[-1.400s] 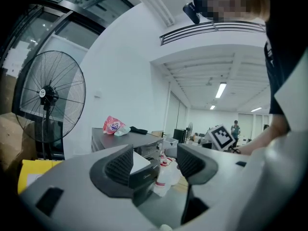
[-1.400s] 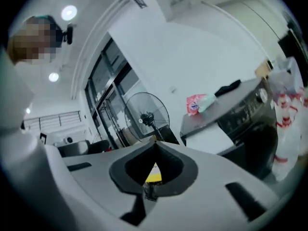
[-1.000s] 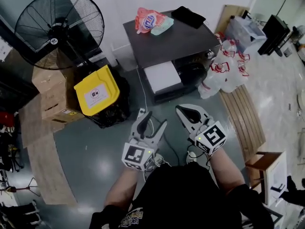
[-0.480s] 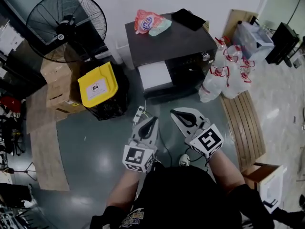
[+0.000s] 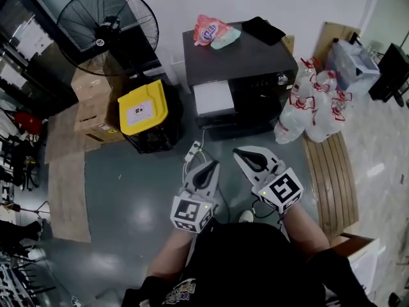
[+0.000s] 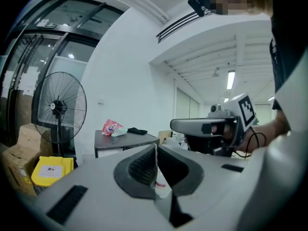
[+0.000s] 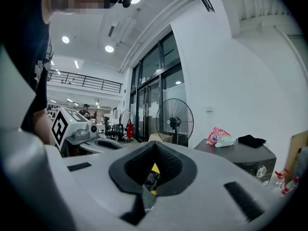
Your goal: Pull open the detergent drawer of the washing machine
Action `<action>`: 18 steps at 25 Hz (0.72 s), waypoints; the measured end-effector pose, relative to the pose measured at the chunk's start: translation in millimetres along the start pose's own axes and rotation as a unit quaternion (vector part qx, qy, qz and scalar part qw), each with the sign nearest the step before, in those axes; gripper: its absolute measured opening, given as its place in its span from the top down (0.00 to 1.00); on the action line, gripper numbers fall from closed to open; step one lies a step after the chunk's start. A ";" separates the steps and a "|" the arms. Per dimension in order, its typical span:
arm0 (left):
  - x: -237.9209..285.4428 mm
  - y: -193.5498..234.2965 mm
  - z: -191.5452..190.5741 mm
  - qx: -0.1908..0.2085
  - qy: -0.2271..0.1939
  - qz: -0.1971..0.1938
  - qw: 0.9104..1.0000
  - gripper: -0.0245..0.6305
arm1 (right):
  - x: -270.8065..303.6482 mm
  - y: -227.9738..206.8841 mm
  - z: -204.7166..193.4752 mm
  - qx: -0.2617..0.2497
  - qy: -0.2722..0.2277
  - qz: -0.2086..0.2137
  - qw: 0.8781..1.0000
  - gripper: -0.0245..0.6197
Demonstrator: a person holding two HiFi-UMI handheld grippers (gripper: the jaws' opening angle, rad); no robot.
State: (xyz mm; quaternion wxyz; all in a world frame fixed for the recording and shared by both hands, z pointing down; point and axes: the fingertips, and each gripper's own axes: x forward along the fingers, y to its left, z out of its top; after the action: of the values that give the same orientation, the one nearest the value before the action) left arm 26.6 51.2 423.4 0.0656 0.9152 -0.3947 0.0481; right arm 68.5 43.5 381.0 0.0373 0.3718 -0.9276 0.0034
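Observation:
The dark grey washing machine (image 5: 239, 59) stands against the far wall, with a white rectangular drawer panel (image 5: 213, 98) at its front left. Both grippers hover over the floor well short of it. My left gripper (image 5: 206, 167) is shut with nothing between its jaws. My right gripper (image 5: 248, 155) beside it is also shut and empty. In the left gripper view the closed left gripper (image 6: 155, 150) points toward the machine (image 6: 126, 139), with the right gripper (image 6: 202, 126) alongside. The right gripper view shows the shut right gripper (image 7: 154, 150) and the machine (image 7: 245, 159) at right.
A pink bag (image 5: 211, 31) and a black cloth (image 5: 263, 29) lie on the machine. A pedestal fan (image 5: 108, 31), cardboard boxes (image 5: 92, 101) and a yellow-lidded bin (image 5: 144, 107) stand to its left. Bottle packs (image 5: 313, 110) and a wooden bench (image 5: 329, 171) sit to its right. A power strip (image 5: 193, 151) lies on the floor.
The left gripper's jaws, spread a second ago, have closed on nothing. Both grippers and the head view have shifted across the floor; the machine now sits a little farther off.

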 end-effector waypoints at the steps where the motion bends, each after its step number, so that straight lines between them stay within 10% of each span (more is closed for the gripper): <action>1: -1.0 -2.3 0.1 0.000 -0.001 0.001 1.000 0.94 | -2.0 1.0 -0.1 0.001 0.000 0.002 1.000 0.96; 18: -1.9 -7.2 1.4 -0.002 -0.004 0.008 1.000 0.94 | -9.3 3.9 -7.6 0.018 0.006 0.007 1.000 0.96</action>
State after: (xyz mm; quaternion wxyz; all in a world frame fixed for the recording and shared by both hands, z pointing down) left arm 30.6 57.2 421.2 0.0648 0.9123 -0.4020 0.0440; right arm 73.0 53.1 388.0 0.0361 0.3658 -0.9297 0.0226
